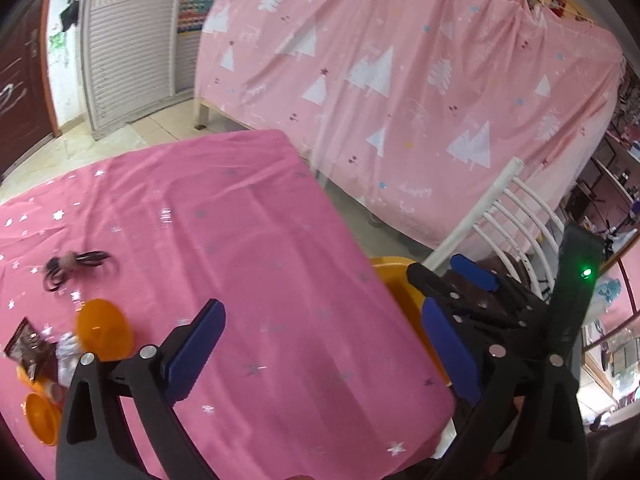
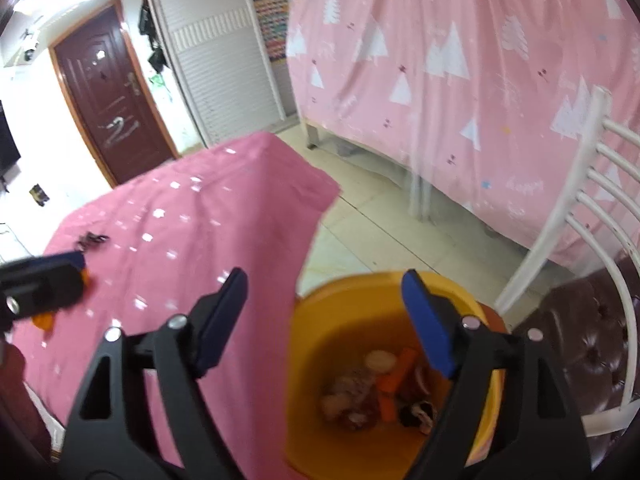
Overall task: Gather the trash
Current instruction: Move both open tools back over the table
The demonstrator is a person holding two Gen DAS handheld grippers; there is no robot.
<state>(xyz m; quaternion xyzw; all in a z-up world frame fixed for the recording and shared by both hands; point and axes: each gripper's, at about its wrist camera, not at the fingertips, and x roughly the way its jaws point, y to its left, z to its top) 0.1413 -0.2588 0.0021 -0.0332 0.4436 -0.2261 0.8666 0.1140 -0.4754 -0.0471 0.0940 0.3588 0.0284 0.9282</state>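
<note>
The left gripper (image 1: 320,344) has its two blue fingers wide apart with nothing between them; only the pink tablecloth (image 1: 248,240) shows in the gap. The right gripper (image 2: 332,328) is also spread open and empty, and it hangs over the orange bin (image 2: 320,320), which stands on the floor just beside the table's edge. At the bottom of the bin already lie some scraps (image 2: 380,392), among them an orange strip and pale round pieces.

From the left gripper outward, the remaining trash lies to its left and near the table's closer edge: a brown wrapper (image 1: 32,350), a crumpled silvery piece (image 1: 66,354) touching it, and orange shell-like halves (image 1: 102,330) just beside. A dark tangled item (image 1: 74,266) lies a little farther away, apart from that pile.

I judge the left hand is clearly nearer to this pile, while the right one is beyond the table on the bin's side. The wrapper's long axis seems to run diagonally, but blur makes this uncertain.
</note>
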